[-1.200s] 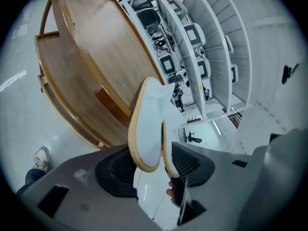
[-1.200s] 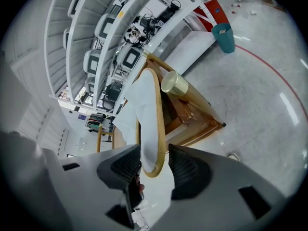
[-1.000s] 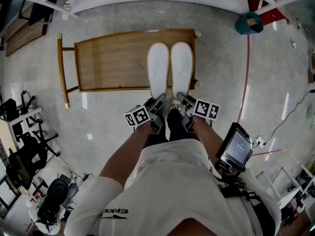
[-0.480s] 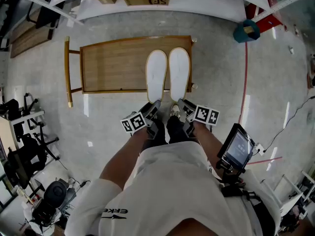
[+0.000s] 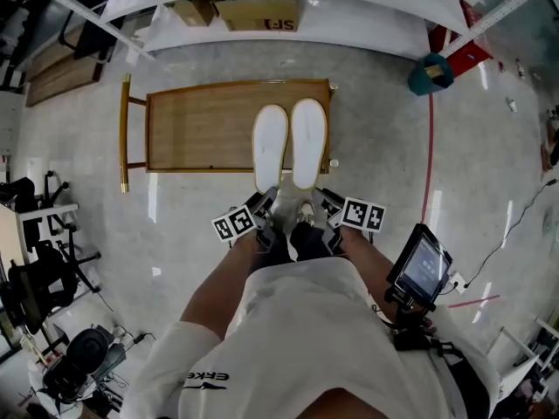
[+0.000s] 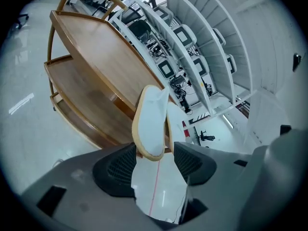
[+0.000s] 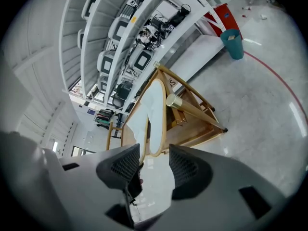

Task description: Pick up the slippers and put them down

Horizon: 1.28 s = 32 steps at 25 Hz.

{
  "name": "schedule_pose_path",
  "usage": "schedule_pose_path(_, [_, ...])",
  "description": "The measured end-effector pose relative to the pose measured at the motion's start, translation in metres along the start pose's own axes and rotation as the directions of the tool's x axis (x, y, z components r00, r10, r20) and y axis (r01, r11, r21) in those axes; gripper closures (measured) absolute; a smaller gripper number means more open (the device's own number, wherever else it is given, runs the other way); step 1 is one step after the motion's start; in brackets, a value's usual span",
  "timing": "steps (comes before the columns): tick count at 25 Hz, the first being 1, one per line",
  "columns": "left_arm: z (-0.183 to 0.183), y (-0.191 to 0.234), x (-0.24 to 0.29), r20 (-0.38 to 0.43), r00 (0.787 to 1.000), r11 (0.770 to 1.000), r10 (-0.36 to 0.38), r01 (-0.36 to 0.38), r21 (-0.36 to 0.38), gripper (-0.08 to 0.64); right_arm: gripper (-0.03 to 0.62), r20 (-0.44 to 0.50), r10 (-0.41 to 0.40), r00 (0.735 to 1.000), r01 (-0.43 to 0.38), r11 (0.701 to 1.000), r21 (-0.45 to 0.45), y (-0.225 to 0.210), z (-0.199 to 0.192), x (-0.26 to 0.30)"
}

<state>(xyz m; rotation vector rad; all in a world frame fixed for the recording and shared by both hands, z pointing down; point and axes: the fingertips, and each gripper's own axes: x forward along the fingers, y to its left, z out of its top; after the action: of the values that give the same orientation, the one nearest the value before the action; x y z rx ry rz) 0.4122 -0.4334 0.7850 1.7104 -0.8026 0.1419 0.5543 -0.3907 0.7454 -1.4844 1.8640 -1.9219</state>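
Note:
Two white slippers with tan rims lie side by side, flat faces up, over the right part of a wooden cart's top [image 5: 201,129]. Their heels stick out past the cart's front edge. My left gripper [image 5: 266,201] is shut on the heel of the left slipper [image 5: 270,147]. In the left gripper view that slipper [image 6: 149,124] runs up and away from the jaws [image 6: 155,148], with the other slipper's edge [image 6: 167,117] behind it. My right gripper [image 5: 321,197] is shut on the heel of the right slipper [image 5: 307,142], which also shows between its jaws [image 7: 154,153] as a narrow white shape [image 7: 151,114].
The cart has lower shelves [image 6: 72,81], a gold handle bar [image 5: 124,133] at its left end and a corner knob [image 7: 173,100] beside the right slipper. A teal bucket [image 5: 430,72], a red floor line [image 5: 428,164], a screen on a stand [image 5: 419,264] and white racks [image 6: 202,57] are nearby.
Both grippers have drawn the slipper heels a little further out over the cart's front edge, and the slippers look slightly raised. The head view has pulled back, so the cart looks smaller.

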Motion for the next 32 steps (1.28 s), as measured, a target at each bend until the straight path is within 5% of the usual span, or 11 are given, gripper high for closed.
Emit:
schedule_pose_path(8, [-0.013, 0.002, 0.0, -0.03, 0.999, 1.0, 0.024, -0.023, 0.016, 0.333, 0.417, -0.001, -0.008, 1.0, 0.008, 1.0, -0.004, -0.004, 0.003, -0.01])
schedule_pose_path(17, [-0.024, 0.0, -0.035, -0.057, 0.998, 0.991, -0.003, 0.011, 0.136, 0.334, 0.419, 0.026, -0.036, 0.999, 0.037, 0.998, -0.044, 0.003, -0.014, -0.014])
schedule_pose_path(25, [-0.013, -0.032, -0.075, -0.01, 0.991, 0.974, -0.135, 0.135, 0.184, 0.35, 0.419, 0.089, -0.023, 0.996, 0.037, 0.987, -0.159, 0.052, -0.044, -0.024])
schedule_pose_path(32, [0.014, -0.084, -0.117, 0.083, 0.957, 0.936, -0.278, 0.251, 0.247, 0.452, 0.434, 0.168, 0.022, 0.986, 0.034, 0.946, -0.323, 0.115, -0.065, -0.038])
